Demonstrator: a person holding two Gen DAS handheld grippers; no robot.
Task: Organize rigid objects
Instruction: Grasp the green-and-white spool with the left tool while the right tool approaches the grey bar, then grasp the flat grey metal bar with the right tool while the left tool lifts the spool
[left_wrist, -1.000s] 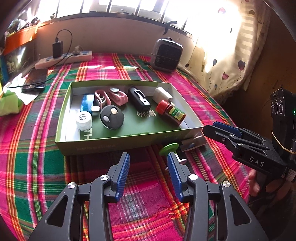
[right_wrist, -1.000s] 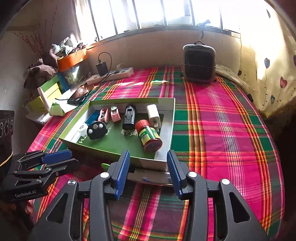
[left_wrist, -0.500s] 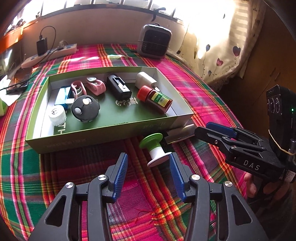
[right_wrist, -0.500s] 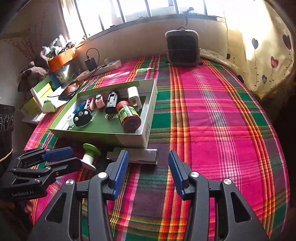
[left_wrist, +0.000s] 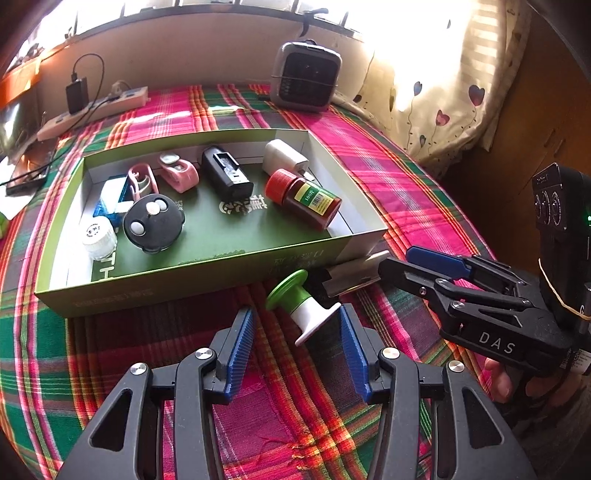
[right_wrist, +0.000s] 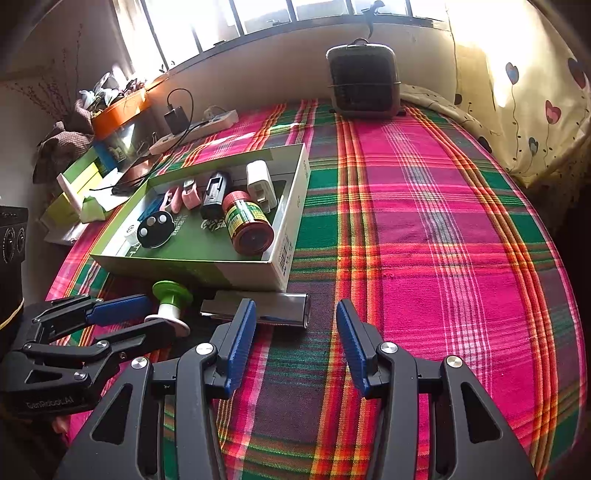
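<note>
Both grippers are hanging spread and empty. The left gripper (left_wrist: 295, 332) is framing the green-capped white spool (left_wrist: 301, 308) lying just ahead, nearer its right finger; centring first would likely give a cleaner pinch. The right gripper (right_wrist: 295, 328) is facing the flat metallic case (right_wrist: 258, 310), ahead-left. Beyond both, the green box (left_wrist: 207, 288) is holding the sorted items.

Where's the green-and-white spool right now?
The green-and-white spool lies on its side on the plaid cloth, outside the green box by its near wall, left of the flat metal piece, just ahead of the open left gripper.
</note>
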